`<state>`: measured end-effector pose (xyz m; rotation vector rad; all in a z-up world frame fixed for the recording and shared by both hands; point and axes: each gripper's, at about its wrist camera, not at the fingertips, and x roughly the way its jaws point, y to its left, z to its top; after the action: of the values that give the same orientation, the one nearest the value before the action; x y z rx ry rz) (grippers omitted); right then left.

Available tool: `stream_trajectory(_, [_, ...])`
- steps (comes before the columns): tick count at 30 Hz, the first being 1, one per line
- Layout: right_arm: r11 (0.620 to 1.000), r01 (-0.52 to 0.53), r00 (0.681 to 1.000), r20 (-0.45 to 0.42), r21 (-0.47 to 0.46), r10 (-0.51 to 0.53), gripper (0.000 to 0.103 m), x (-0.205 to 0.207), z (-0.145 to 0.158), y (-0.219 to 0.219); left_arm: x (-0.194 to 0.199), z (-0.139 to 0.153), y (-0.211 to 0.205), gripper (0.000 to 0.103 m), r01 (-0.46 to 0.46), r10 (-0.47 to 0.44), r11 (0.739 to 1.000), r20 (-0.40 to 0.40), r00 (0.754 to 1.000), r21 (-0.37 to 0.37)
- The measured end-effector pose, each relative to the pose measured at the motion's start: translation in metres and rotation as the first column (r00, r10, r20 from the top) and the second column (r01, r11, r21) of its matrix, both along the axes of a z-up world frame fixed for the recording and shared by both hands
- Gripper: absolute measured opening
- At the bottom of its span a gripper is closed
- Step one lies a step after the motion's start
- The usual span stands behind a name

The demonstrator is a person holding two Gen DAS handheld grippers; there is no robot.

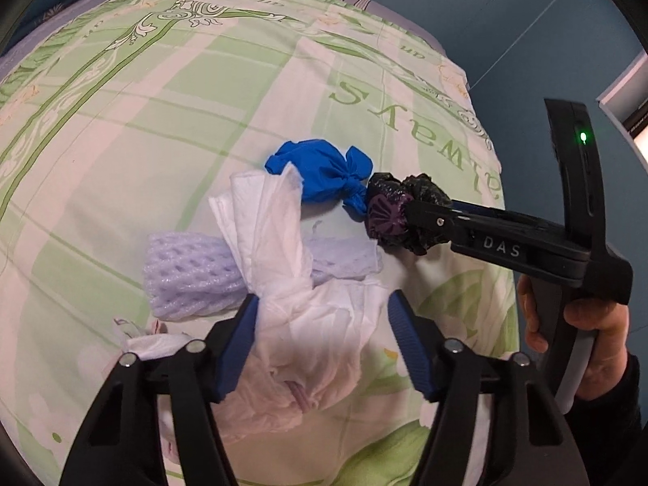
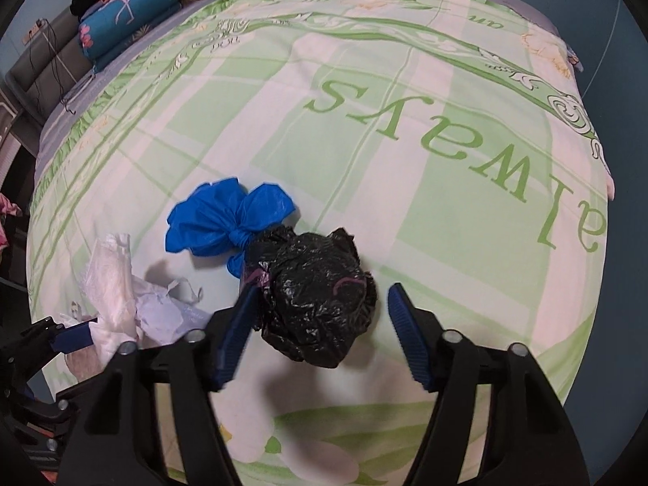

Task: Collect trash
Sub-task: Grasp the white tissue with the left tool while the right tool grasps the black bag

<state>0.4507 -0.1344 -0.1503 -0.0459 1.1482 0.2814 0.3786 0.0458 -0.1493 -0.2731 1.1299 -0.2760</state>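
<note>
Trash lies in a cluster on the green-checked bedsheet [image 1: 162, 121]. A crumpled white tissue wad [image 1: 308, 324] sits between the pads of my left gripper [image 1: 322, 320]; the left pad touches it and the right pad is at its edge, with no squeeze showing. A lilac foam net [image 1: 190, 275] lies partly under the wad. Beyond it lies a knotted blue bag [image 1: 320, 174] [image 2: 218, 222]. A crumpled black bag [image 2: 320, 295] [image 1: 421, 194] sits between the jaws of my right gripper [image 2: 320, 316] [image 1: 399, 218]. Its left pad touches the bag; a gap remains at the right pad.
A smaller white scrap [image 1: 150, 342] lies left of my left gripper. A hand [image 1: 595, 336] holds the right gripper's handle. Folded quilts and pillows [image 2: 125, 16] are stacked at the far left of the bed. The bed's edge and blue floor [image 1: 506, 20] are to the right.
</note>
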Motion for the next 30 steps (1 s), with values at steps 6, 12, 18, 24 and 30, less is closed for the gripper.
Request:
stream_trajectory(6, [1.000, -0.010, 1.000, 0.007, -0.018, 0.010, 0.046, -0.002, -0.001, 0.007, -0.003, -0.003, -0.004, 0.022, 0.005, -0.005, 1.000, -0.002, 1.000, 0.014])
stream_trajectory(12, [0.998, -0.018, 0.999, 0.037, -0.062, 0.021, 0.031, -0.009, 0.002, 0.014, -0.008, 0.002, -0.004, 0.007, 0.009, -0.009, 1.000, 0.013, 1.000, 0.010])
stream_trajectory(18, [0.997, -0.015, 0.998, 0.054, -0.071, 0.019, 0.026, -0.014, 0.009, 0.014, -0.016, 0.008, 0.007, 0.006, -0.003, 0.004, 0.999, 0.024, 1.000, -0.037])
stream_trajectory(24, [0.999, -0.004, 0.998, 0.068, -0.040, 0.006, 0.026, -0.022, 0.021, 0.010, -0.028, 0.025, 0.025, 0.006, -0.012, 0.016, 0.996, 0.052, 0.999, -0.092])
stream_trajectory(30, [1.000, -0.010, 0.997, 0.077, -0.010, 0.011, 0.026, -0.036, 0.033, 0.010, -0.041, 0.035, 0.046, 0.006, -0.037, 0.047, 0.985, 0.059, 0.997, -0.167])
